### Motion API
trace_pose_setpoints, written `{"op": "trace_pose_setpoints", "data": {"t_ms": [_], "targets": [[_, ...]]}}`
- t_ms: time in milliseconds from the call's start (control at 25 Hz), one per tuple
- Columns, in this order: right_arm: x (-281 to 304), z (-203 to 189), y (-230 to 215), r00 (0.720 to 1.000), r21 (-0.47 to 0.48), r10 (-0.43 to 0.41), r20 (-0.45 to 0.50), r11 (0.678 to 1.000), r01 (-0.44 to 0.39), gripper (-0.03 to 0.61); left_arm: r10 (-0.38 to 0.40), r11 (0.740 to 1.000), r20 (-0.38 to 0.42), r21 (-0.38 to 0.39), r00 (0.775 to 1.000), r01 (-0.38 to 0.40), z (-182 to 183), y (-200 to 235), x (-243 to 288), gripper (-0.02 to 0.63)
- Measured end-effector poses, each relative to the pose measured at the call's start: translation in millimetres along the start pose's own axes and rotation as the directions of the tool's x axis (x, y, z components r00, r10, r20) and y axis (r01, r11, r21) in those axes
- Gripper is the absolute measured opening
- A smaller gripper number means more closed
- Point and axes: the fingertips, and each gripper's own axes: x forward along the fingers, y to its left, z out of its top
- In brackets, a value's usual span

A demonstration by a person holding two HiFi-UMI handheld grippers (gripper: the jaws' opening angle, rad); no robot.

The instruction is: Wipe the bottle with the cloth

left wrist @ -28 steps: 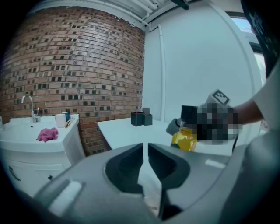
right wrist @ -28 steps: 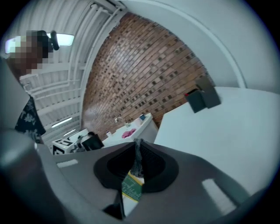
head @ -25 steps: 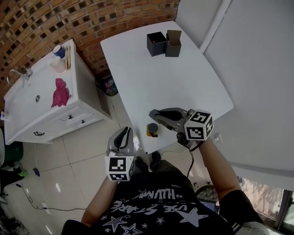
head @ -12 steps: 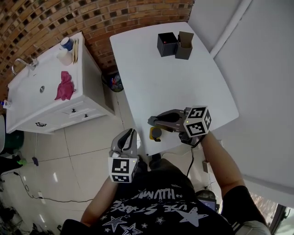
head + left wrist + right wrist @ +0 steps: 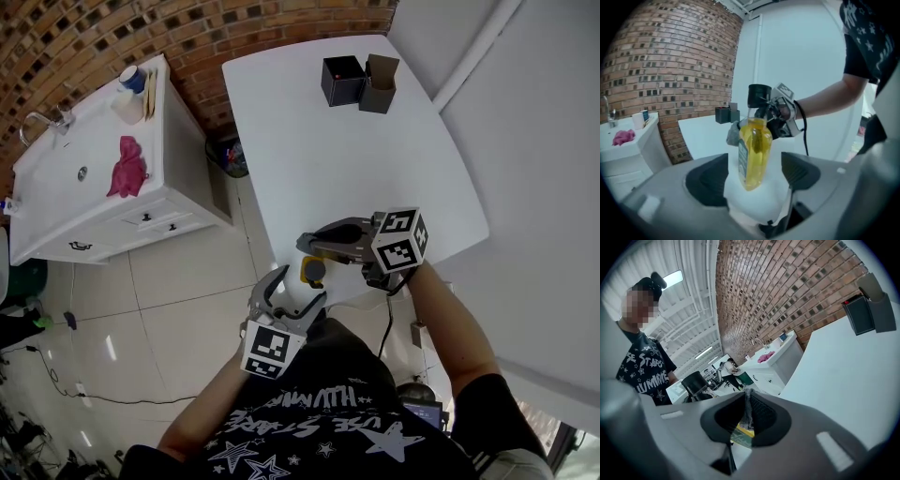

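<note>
**Head view, read left to right.** At far left a white sink cabinet point(image 5: 56, 202) stands against the brick wall point(image 5: 234, 28). A pink rag point(image 5: 127, 169) lies on its top beside the basin.

Your left claw point(image 5: 296, 289) is low, at the near edge of the white table point(image 5: 375, 159). Its jaws have just been opening and now stand wide apart, gripping nothing.

In the left gripper view the bottle point(image 5: 753, 150) appears upright in the gap between those jaws, and neither pad presses on it. It is clear, filled with yellow liquid, and has a black cap. The bottle is at the table's near edge, just below the tip of your right claw point(image 5: 305, 246).

That claw points toward the left of the head view. Its jaws are together, clamped on a thin grey cloth point(image 5: 733, 135). The cloth sits just beside the bottle's shoulder, and whether the two touch cannot be told.

At the table's far end a black box point(image 5: 342, 80) and an open dark box point(image 5: 380, 84) stand side by side.
</note>
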Motion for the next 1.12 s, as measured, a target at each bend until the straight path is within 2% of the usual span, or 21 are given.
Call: {"op": "trace_pose_setpoints", "data": {"t_ms": [160, 280, 320, 360, 480, 720, 920, 1120], "targets": [[1, 0, 2, 1.0, -0.008, 0.014, -0.006, 1.0, -0.014, 0.035, 0.084, 0.995, 0.012, 0.058, 0.996, -0.085, 15, 0, 18, 0.353], [0, 0, 2, 1.0, -0.008, 0.021, -0.009, 1.0, -0.021, 0.035, 0.159, 0.982, -0.025, 0.103, 0.987, -0.156, 14, 4, 26, 0.351], [0, 0, 2, 1.0, -0.008, 0.023, -0.011, 1.0, -0.023, 0.035, 0.173, 0.978, -0.036, 0.121, 0.984, -0.168, 13, 6, 27, 0.348], [0, 0, 3, 1.0, -0.008, 0.023, -0.011, 1.0, -0.023, 0.035, 0.179, 0.975, -0.041, 0.138, 0.983, -0.171, 12, 6, 27, 0.316], [-5, 5, 7, 1.0, -0.014, 0.019, 0.006, 1.0, -0.019, 0.035, 0.167, 0.974, -0.037, 0.164, 0.985, -0.159, 12, 5, 24, 0.247], [-21, 27, 28, 0.993, -0.025, 0.019, 0.112, 1.0, -0.016, 0.035, 0.137, 0.983, -0.033, 0.129, 0.99, -0.131, 10, 9, 24, 0.235], [-22, 21, 27, 0.986, 0.013, -0.023, 0.166, 1.0, 0.021, 0.035, 0.099, 0.989, -0.026, 0.116, 0.995, -0.095, 9, 11, 25, 0.23], [-21, 3, 12, 0.986, 0.043, -0.09, 0.142, 0.995, 0.085, 0.035, 0.01, 0.988, -0.016, 0.152, 1.0, -0.007, 6, 9, 23, 0.227]]}}
